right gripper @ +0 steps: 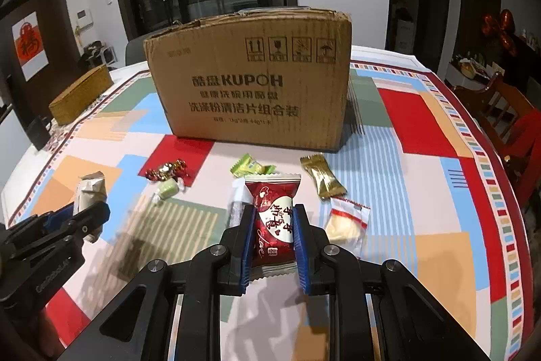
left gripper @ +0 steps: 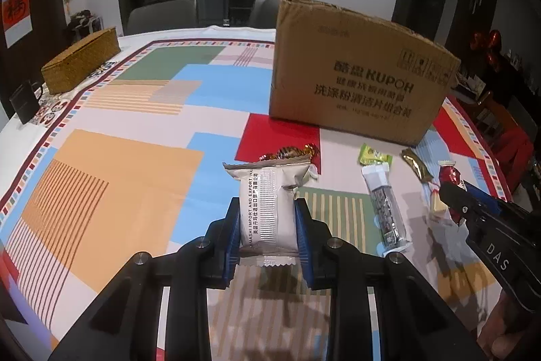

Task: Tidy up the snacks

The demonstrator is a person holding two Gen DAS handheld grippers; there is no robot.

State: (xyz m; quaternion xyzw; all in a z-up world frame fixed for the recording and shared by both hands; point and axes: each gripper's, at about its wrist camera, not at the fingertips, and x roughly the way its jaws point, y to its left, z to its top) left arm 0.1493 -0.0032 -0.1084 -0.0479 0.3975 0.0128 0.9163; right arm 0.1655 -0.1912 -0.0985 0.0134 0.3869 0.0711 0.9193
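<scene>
My left gripper is shut on a silver-white snack packet, held upright above the tablecloth with its shadow underneath. My right gripper is shut on a red heart-print packet, also lifted off the table. The right wrist view shows the left gripper and its silver packet at the left. In the left wrist view the right gripper carries the red packet at the right. A tall cardboard box stands behind the snacks.
Loose on the cloth lie a green packet, a gold packet, a clear-wrapped white snack, a dark bar, a red-gold candy and a green candy. A woven box and black mug sit far left.
</scene>
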